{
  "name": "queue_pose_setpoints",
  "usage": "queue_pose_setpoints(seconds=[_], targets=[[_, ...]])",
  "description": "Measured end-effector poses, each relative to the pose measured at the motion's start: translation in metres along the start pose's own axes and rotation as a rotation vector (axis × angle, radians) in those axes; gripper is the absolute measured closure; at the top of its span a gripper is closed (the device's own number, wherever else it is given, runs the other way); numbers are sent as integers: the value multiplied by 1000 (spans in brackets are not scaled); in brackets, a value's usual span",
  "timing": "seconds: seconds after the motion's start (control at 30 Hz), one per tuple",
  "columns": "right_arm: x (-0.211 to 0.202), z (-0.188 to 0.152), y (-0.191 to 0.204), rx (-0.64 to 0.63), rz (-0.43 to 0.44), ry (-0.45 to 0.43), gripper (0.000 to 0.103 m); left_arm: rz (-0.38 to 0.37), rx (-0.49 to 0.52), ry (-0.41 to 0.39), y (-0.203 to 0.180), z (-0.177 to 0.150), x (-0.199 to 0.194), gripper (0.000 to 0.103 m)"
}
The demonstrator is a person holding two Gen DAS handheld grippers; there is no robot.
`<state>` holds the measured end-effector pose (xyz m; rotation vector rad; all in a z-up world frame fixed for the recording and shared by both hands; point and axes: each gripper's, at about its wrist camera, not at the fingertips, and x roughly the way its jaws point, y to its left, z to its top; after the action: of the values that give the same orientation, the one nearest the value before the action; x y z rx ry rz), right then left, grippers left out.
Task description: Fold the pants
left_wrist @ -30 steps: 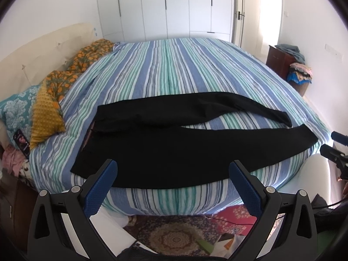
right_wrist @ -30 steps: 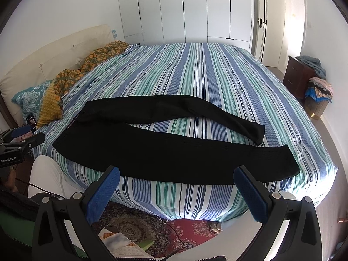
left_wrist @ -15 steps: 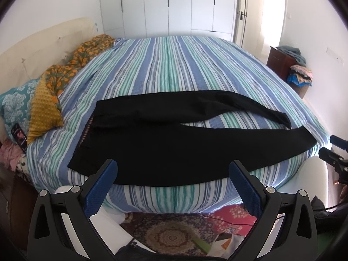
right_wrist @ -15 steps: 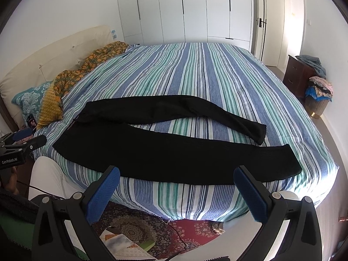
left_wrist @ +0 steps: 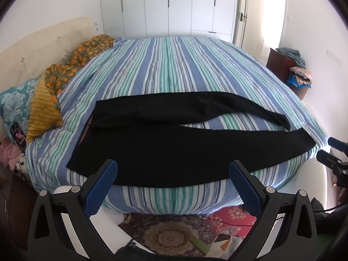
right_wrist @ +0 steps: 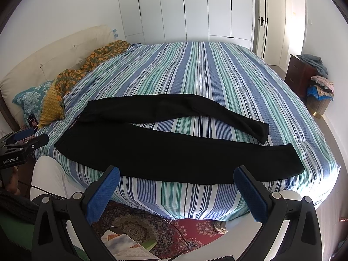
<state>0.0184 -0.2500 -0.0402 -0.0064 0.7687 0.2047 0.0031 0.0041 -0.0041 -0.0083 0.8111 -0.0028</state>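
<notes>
Black pants (left_wrist: 174, 143) lie spread flat on the striped bed (left_wrist: 174, 65), waistband to the left, both legs reaching right with a gap between them. They also show in the right wrist view (right_wrist: 174, 150). My left gripper (left_wrist: 173, 169) is open and empty, held off the bed's near edge in front of the near leg. My right gripper (right_wrist: 177, 175) is open and empty, also just short of the near edge. Each gripper shows at the other view's side: the right one (left_wrist: 335, 158), the left one (right_wrist: 21, 143).
Pillows and an orange patterned blanket (left_wrist: 65, 74) lie at the bed's left by the headboard. A patterned rug (left_wrist: 174, 235) with papers lies on the floor below. A dark cabinet with piled clothes (right_wrist: 313, 76) stands at the right. White wardrobes line the back wall.
Both grippers have drifted slightly closer to the bed's near edge and a little lower. The pants have not moved.
</notes>
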Motion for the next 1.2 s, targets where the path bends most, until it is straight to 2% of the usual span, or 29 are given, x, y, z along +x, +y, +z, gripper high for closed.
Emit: queue_pose_setpoints(seconds=[0.63,1.2], targets=[[-2,3,9,7,37,-2,0,-26,7,-7,-1,2,1,1],[0,0,10,5,36,7,0,-26,6,-8,-1,1,1,1]])
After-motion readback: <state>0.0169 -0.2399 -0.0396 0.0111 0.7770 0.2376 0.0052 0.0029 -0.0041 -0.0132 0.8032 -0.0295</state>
